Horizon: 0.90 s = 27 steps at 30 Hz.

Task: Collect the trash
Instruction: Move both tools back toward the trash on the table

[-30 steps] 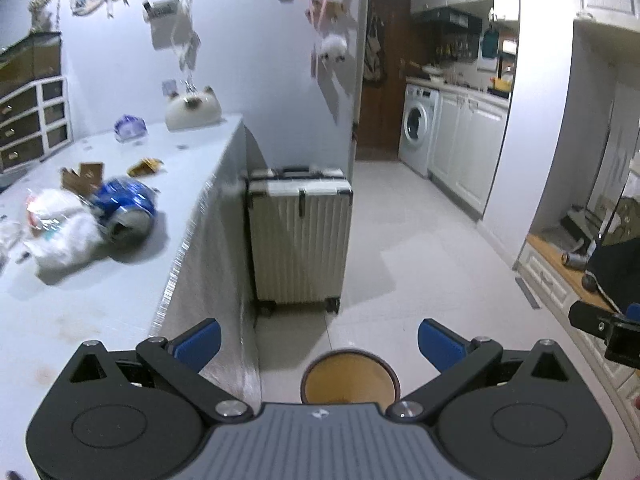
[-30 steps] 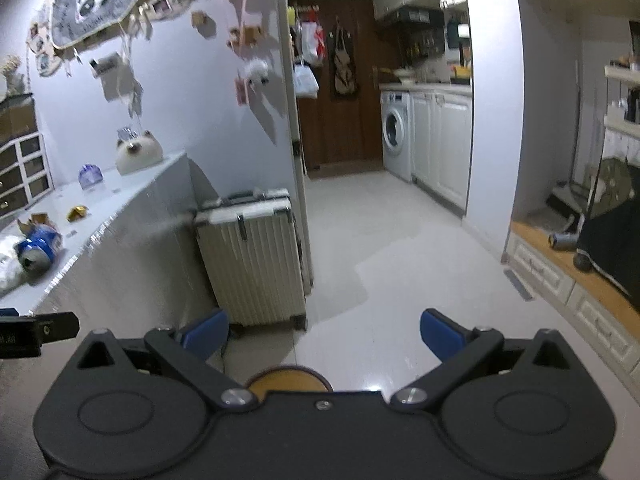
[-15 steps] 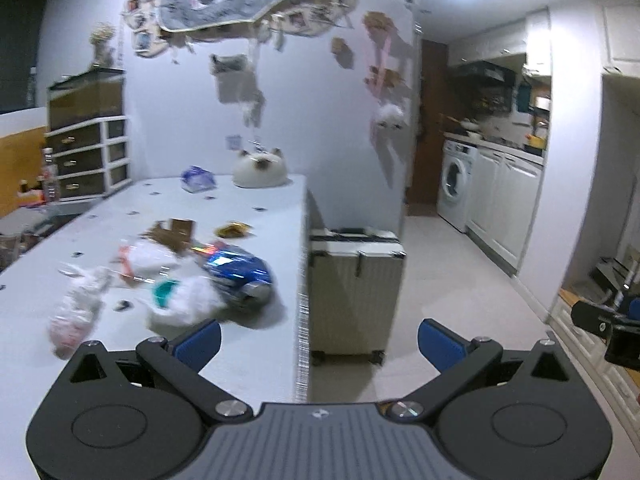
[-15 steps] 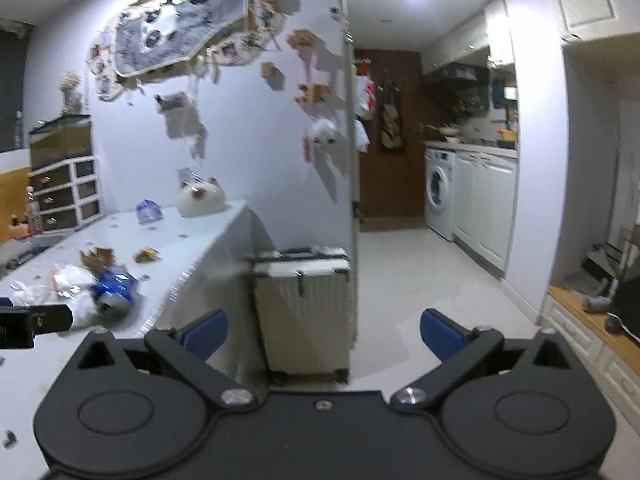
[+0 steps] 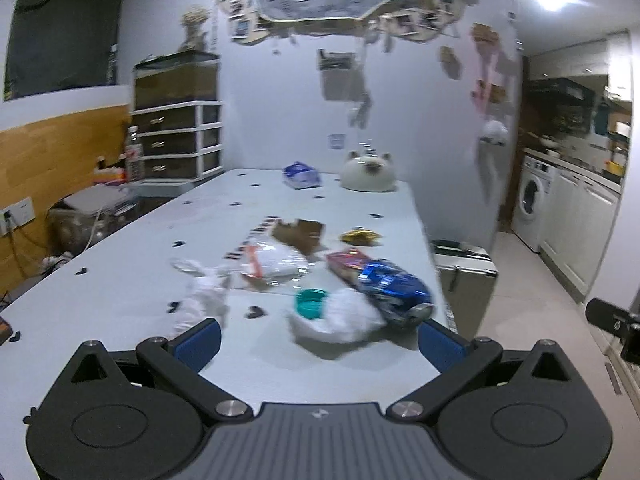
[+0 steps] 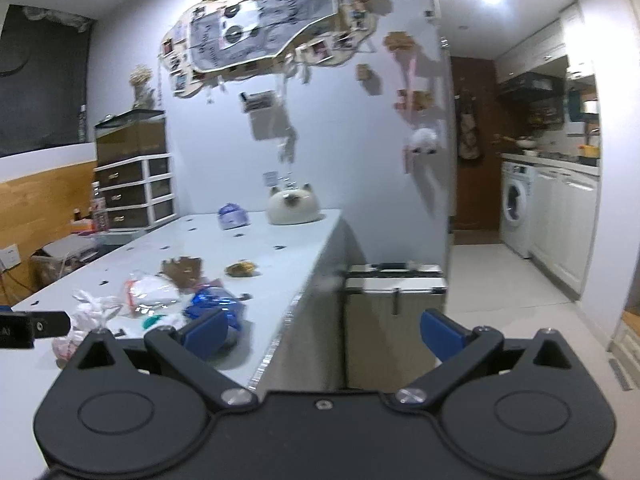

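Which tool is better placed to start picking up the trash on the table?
Left. The left tool is open over the table, facing the white bag and blue wrapper. The right tool is open too, but points past the table edge toward the suitcase.

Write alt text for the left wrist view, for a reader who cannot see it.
An open left gripper hovers over a white table facing a pile of trash: a crumpled blue wrapper, a teal cap, white tissue and torn cardboard. A cat-shaped white pot sits at the far end, with a kitchen doorway to the right.
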{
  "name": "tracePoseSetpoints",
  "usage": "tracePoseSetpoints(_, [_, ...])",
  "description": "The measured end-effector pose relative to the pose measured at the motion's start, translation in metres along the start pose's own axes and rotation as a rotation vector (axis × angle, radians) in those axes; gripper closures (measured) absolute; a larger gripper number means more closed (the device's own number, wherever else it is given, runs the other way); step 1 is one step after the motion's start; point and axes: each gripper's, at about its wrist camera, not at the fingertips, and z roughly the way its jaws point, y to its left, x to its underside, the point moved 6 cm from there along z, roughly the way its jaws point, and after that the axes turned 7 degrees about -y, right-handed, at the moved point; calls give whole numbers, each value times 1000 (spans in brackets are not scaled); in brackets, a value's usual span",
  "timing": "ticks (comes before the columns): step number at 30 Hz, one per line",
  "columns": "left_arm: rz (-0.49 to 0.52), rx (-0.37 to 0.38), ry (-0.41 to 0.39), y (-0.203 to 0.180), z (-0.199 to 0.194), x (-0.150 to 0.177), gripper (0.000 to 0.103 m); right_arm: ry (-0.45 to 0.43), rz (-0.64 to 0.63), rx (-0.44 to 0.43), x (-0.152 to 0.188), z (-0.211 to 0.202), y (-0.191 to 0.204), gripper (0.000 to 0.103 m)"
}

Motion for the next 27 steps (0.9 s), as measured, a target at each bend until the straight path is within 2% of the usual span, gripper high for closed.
tracePoseSetpoints(8, [-67, -140, 50, 74, 37, 4, 0, 46, -5, -61, 16, 55, 35, 0])
tracePoseSetpoints(16, [-96, -203, 104, 116, 86, 18, 0, 56, -51, -78, 30, 96, 61, 0])
tracePoseSetpoints(18, [-96, -216, 118, 121, 99, 21, 0, 31, -90, -86, 31, 100, 70, 0])
tracePoseSetpoints(24, [-89, -216, 141, 125, 133, 28, 2, 36, -281, -40, 38, 113, 98, 0])
tracePoseSetpoints(26, [-91, -202, 149, 125, 141, 29, 9, 17, -332, -26, 39, 114, 108, 1])
tracePoseSetpoints(27, [-98, -194, 154, 126, 145, 30, 11, 9, -355, -23, 40, 114, 113, 5])
